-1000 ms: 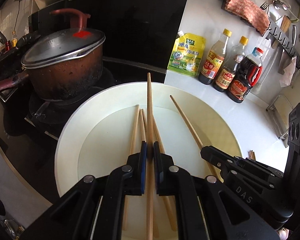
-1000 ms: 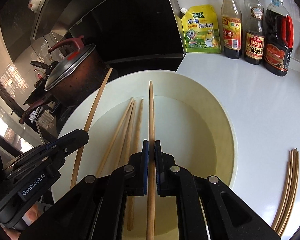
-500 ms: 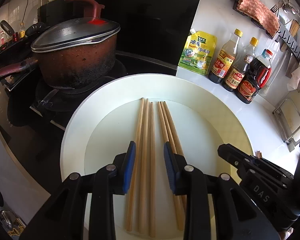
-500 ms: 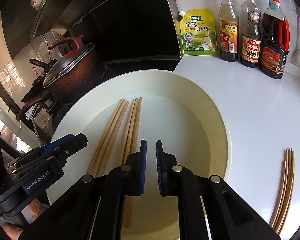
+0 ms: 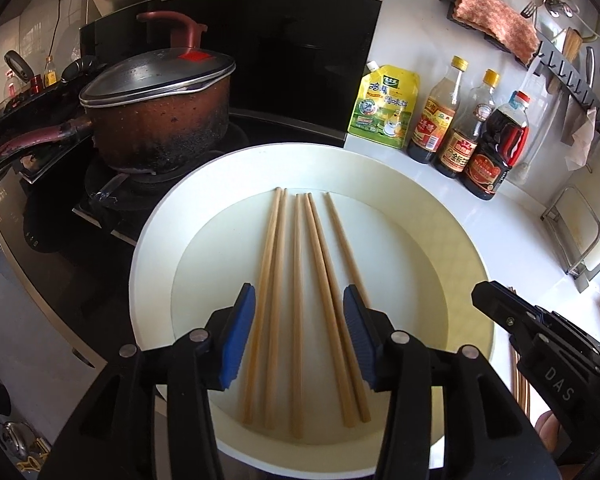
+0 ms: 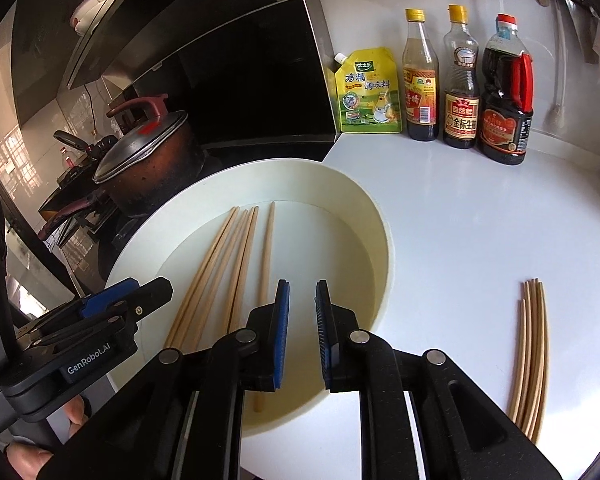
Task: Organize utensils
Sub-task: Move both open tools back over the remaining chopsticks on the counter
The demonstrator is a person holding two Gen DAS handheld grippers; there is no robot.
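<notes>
Several wooden chopsticks (image 5: 300, 300) lie side by side inside a large white round bowl (image 5: 440, 216). My left gripper (image 5: 298, 340) is open and empty above their near ends. In the right wrist view the same chopsticks (image 6: 236, 264) lie in the bowl (image 6: 372, 216). My right gripper (image 6: 302, 334) is open with a narrow gap, empty, over the bowl's near right part. A second bundle of chopsticks (image 6: 530, 352) lies on the white counter to the right. The left gripper (image 6: 100, 320) also shows at the left of the right wrist view, and the right gripper (image 5: 540, 340) at the right of the left wrist view.
A dark lidded pot (image 5: 156, 112) sits on the stove left of the bowl. A yellow seasoning pouch (image 5: 384, 108) and three sauce bottles (image 5: 464, 124) stand by the back wall. A wall rack (image 5: 540, 44) holds a cloth and utensils. A wire rack (image 5: 576, 236) stands at far right.
Both grippers let go of their chopsticks, which now lie in the bowl. Both have opened and pulled back upward; the left jaws are now wide apart.
</notes>
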